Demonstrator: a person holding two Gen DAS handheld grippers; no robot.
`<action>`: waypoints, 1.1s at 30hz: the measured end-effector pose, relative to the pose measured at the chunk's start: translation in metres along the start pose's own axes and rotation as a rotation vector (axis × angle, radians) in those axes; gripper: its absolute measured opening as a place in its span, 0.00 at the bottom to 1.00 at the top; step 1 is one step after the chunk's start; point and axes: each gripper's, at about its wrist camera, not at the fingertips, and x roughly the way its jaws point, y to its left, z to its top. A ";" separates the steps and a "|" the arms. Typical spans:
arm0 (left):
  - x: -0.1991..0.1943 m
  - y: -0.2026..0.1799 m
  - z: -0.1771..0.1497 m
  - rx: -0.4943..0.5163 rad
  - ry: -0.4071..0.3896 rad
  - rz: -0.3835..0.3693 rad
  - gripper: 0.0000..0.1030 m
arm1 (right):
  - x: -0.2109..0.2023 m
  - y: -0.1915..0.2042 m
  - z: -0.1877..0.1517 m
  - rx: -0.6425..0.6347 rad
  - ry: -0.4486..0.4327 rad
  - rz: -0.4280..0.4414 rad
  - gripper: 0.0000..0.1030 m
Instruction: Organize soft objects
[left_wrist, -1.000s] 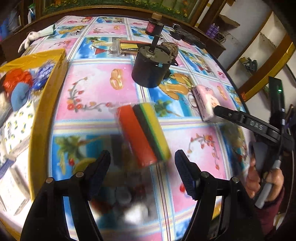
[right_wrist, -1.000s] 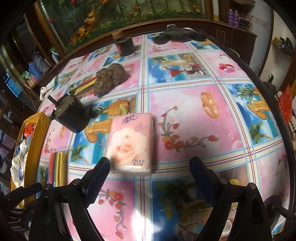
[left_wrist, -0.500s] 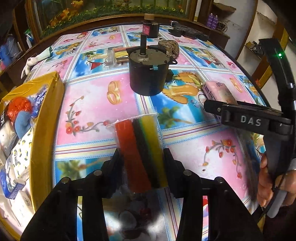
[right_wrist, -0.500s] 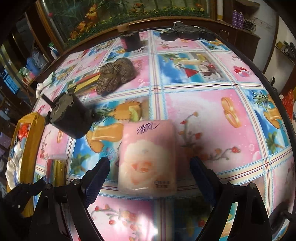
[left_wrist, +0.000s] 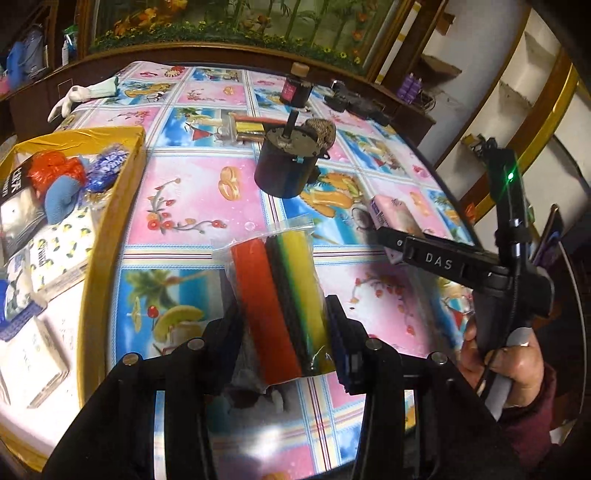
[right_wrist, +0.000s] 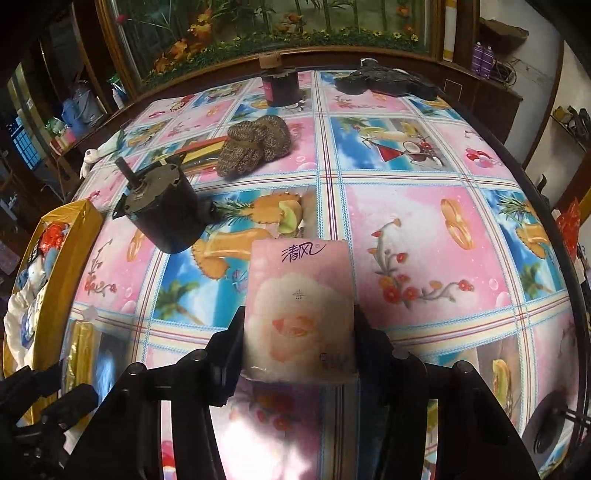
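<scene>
Two soft things are gripped at once. The left hand-held gripper (left_wrist: 286, 332) has its jaws closed on the bagged sponge pack (left_wrist: 279, 295), red, black and yellow strips in clear plastic, lifted off the worktop (left_wrist: 192, 192) near its near edge. The right hand-held gripper (right_wrist: 299, 339) squeezes the pink tissue pack (right_wrist: 299, 302) by its long sides, near the middle of the worktop; I cannot tell if it is raised or resting.

My guess is both are bound for the gold box (left_wrist: 110, 221) at the left edge, where other soft items already sit, a blue plush and tissue packets among them. The black motor (left_wrist: 284, 166), being hard, stands apart, with a brown knitted piece (right_wrist: 255, 144) behind it.

A glossy, fruit-and-flower cloth covers the worktop; dark wooden cabinets and a flower painting line the far wall.
</scene>
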 end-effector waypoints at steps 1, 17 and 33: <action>-0.006 0.002 -0.002 -0.010 -0.010 -0.010 0.39 | -0.004 0.001 -0.002 0.001 -0.004 0.002 0.50; -0.099 0.102 -0.033 -0.256 -0.208 0.013 0.39 | -0.062 0.053 -0.020 -0.099 -0.065 0.075 0.50; -0.118 0.172 -0.053 -0.399 -0.272 0.100 0.40 | -0.070 0.126 -0.027 -0.211 -0.061 0.165 0.50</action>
